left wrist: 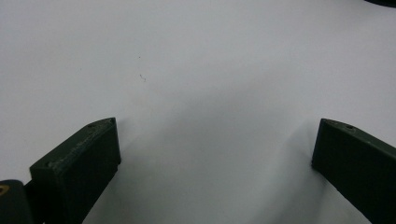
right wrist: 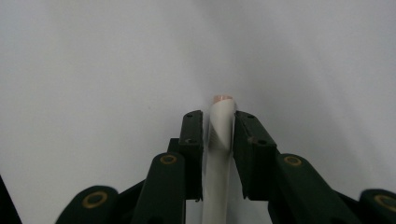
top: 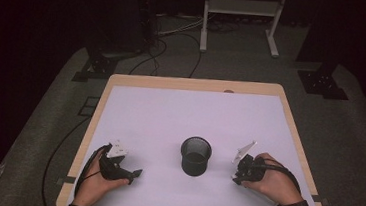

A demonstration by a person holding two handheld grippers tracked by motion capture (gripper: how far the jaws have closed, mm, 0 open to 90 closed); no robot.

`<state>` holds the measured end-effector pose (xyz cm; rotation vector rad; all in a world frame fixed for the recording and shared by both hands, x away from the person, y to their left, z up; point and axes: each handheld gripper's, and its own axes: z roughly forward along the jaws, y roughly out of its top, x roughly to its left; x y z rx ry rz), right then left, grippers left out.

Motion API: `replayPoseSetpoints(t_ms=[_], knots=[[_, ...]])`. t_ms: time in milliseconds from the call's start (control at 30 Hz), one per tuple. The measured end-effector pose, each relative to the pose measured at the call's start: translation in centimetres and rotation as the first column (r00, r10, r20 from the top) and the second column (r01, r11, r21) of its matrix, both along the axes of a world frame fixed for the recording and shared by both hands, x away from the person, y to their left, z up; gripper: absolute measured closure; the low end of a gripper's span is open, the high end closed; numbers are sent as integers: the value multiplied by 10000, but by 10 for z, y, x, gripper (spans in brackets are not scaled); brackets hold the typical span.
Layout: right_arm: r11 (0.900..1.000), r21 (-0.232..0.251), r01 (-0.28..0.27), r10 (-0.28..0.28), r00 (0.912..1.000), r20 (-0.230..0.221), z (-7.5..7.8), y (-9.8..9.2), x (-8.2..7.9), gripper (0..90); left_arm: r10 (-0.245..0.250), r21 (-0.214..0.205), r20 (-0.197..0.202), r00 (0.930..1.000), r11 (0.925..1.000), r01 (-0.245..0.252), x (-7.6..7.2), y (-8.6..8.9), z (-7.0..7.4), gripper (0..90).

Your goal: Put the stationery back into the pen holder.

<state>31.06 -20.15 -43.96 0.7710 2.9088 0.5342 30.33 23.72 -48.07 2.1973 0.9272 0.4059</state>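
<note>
Honestly, right gripper (right wrist: 218,133) pinches a white pen-like stick (right wrist: 220,126); keep it upright over the mesh cup (top: 196,156) alongside.

Black mesh cup (top: 196,156); white table (top: 169,117), tan wood rim; white pen (right wrist: 219,140), pinkish tip; black fingers (right wrist: 191,140).

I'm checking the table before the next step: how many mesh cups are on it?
1. The black mesh cup stands upright near the middle of the white table, between the left gripper and the right gripper. Its inside isn't visible.
</note>
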Motion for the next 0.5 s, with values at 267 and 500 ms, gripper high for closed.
replayPoseSetpoints(t_ms=[267, 500], knots=[[9988, -485, 69, -86, 9993, -357, -3, 8, 5, 741, 1, 3, -8, 10000, 10000, -1, 0, 0, 0, 4], [9973, -686, 249, -295, 9974, -658, -2, 11, 9, 782, 2, 3, 4, 10000, 10000, -2, 0, 0, 0, 5]])
